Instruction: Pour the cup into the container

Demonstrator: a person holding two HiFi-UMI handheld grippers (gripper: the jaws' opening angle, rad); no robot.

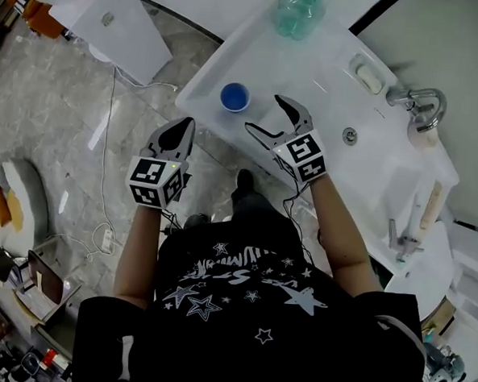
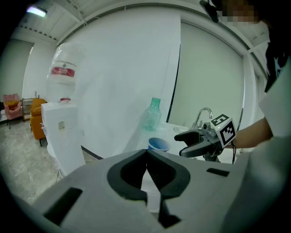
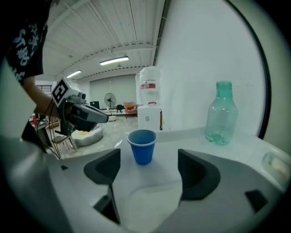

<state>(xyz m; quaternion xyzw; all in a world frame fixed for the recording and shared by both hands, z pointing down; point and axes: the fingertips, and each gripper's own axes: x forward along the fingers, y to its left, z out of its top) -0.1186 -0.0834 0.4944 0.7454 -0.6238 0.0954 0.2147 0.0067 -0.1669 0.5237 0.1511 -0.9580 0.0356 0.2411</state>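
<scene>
A small blue cup (image 1: 235, 96) (image 3: 142, 145) (image 2: 158, 144) stands upright on the white counter (image 1: 310, 77), near its front left corner. A clear green-tinted plastic jar (image 1: 298, 10) (image 3: 222, 113) (image 2: 153, 115) stands further back on the counter. My right gripper (image 1: 268, 115) (image 3: 148, 170) hangs open just right of the cup, its jaws pointing at it from a short way off, with nothing between them. My left gripper (image 1: 178, 134) (image 2: 146, 170) is shut and empty, off the counter's front edge over the floor.
A sink basin with a chrome faucet (image 1: 418, 104) and a soap dish (image 1: 367, 73) lie at the counter's right. A white water dispenser (image 1: 124, 26) (image 2: 61, 132) stands left of the counter. Cables (image 1: 106, 178) run over the marble floor.
</scene>
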